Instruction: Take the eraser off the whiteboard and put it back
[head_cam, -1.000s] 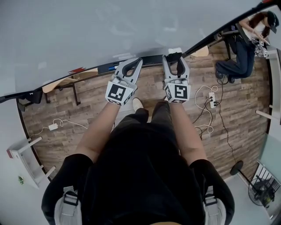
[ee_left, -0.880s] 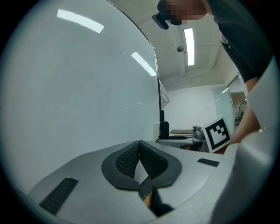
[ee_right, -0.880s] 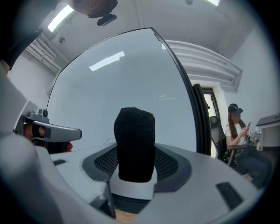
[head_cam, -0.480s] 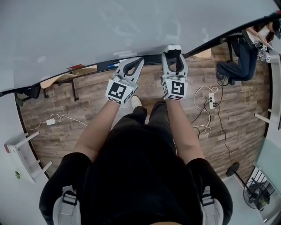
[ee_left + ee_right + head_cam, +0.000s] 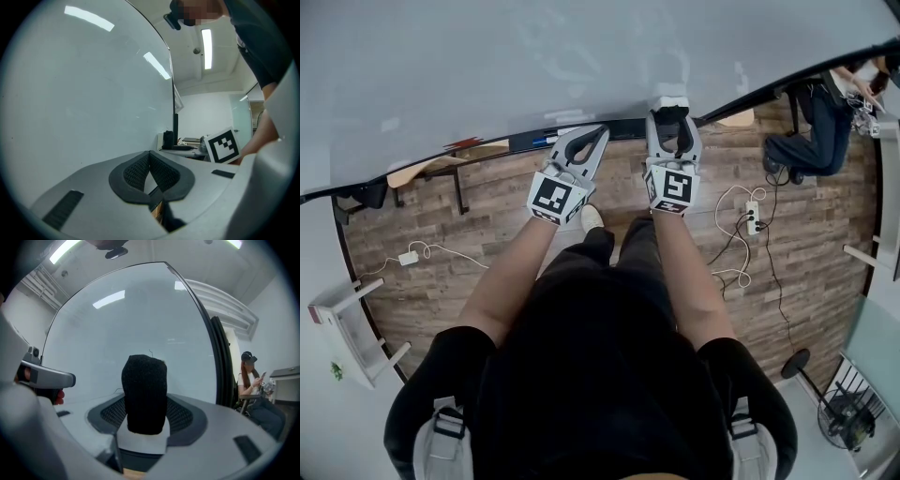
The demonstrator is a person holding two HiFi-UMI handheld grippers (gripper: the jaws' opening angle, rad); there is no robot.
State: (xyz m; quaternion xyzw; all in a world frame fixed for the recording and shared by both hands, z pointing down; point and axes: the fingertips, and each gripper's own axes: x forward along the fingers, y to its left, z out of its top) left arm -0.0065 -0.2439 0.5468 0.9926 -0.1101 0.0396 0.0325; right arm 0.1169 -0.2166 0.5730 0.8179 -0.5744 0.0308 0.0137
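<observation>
The eraser [image 5: 144, 394], a white block with a black felt face, stands upright between the pads of my right gripper [image 5: 143, 427]. Those jaws are opening, though the pads still sit against its sides. In the head view the eraser [image 5: 668, 97] meets the lower edge of the whiteboard [image 5: 534, 56], with the right gripper [image 5: 670, 114] behind it. My left gripper [image 5: 598, 131] hangs just left of it near the board's tray [image 5: 581, 133]. In the left gripper view its jaws [image 5: 150, 161] are shut with the pads touching and nothing between them.
Red and blue markers [image 5: 542, 140] lie in the tray. Below is wood floor with a power strip and cables [image 5: 753, 214]. A seated person [image 5: 811, 112] is at the far right, a white stand [image 5: 347, 328] at the left, and a fan [image 5: 848, 417] at the lower right.
Both grippers have kept their place by the whiteboard's lower edge. The eraser is still between the right jaws.
</observation>
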